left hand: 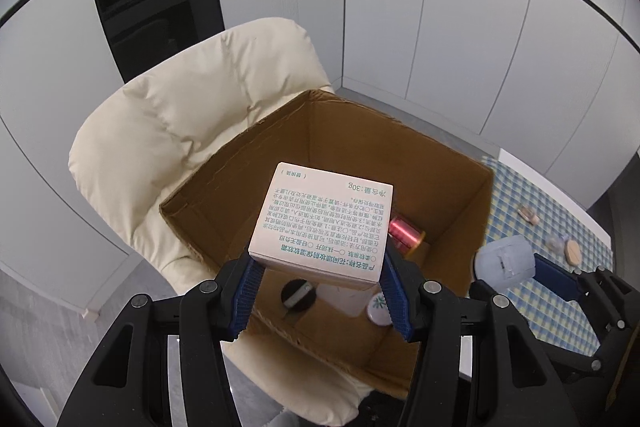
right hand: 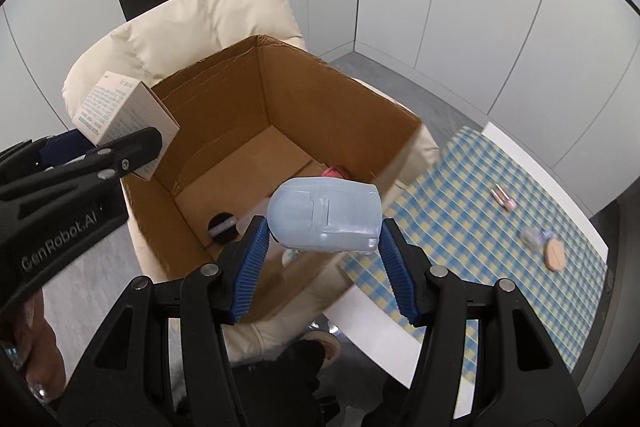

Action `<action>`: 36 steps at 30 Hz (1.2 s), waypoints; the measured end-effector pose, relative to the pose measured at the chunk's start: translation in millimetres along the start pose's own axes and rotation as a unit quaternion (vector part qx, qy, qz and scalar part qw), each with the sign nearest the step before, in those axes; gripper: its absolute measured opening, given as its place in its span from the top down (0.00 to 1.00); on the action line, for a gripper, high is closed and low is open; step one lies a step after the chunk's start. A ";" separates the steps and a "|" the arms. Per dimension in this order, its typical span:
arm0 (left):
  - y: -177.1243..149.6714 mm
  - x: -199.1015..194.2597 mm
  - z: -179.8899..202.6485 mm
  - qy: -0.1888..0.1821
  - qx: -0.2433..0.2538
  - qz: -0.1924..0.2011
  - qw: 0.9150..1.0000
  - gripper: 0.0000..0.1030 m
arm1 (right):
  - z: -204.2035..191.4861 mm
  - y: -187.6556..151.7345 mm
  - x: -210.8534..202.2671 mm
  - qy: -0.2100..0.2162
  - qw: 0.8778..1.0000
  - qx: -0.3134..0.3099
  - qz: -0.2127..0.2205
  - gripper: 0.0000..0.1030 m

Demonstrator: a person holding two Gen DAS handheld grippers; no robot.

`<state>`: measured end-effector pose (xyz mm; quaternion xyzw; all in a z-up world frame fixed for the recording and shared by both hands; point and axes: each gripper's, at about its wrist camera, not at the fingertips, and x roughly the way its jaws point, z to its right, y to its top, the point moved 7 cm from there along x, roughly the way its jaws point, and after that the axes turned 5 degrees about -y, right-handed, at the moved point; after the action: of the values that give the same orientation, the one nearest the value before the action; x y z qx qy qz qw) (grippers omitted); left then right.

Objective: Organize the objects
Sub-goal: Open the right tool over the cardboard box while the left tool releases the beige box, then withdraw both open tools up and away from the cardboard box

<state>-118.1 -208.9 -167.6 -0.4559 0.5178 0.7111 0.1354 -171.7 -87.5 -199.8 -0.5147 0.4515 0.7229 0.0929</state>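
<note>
The left gripper (left hand: 318,283) had its blue ribbed jaws closed on a small white carton (left hand: 322,223), held in the middle of the left wrist view above an open cardboard box (left hand: 224,187). The carton's top face carried green and grey Chinese print, upside down to the camera; a green heading line sat at its near edge, and "30g" could be read near its far edge. The rest was too small to read.

The right gripper (right hand: 322,247) had its jaws clamped on a pale blue plastic cap-like piece (right hand: 324,215), held at the centre of the right wrist view over the box's near right corner. In that view the left gripper showed at the left edge, with "GenRobot.AI" printed on its black arm.

The cardboard box sat on a cream padded chair (left hand: 168,115). On the box floor lay a red spool with a gold rim (left hand: 402,233), a black round lid (left hand: 298,293) and a white round badge with a green mark (left hand: 378,307).

At the right of both views stood a table (right hand: 516,151) under a blue-and-yellow checked cloth (right hand: 460,187), with a few small items on it, too blurred to name.
</note>
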 end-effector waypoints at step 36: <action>7.0 20.2 -14.6 0.001 -0.029 0.008 1.000 0.01 | -20.8 18.1 28.3 0.013 1.000 -0.018 0.005 0.01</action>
<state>-126.4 -230.1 -180.0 -0.4562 0.5006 0.7266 0.1158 -181.7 -122.9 -214.5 -0.5235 0.4422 0.7245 0.0745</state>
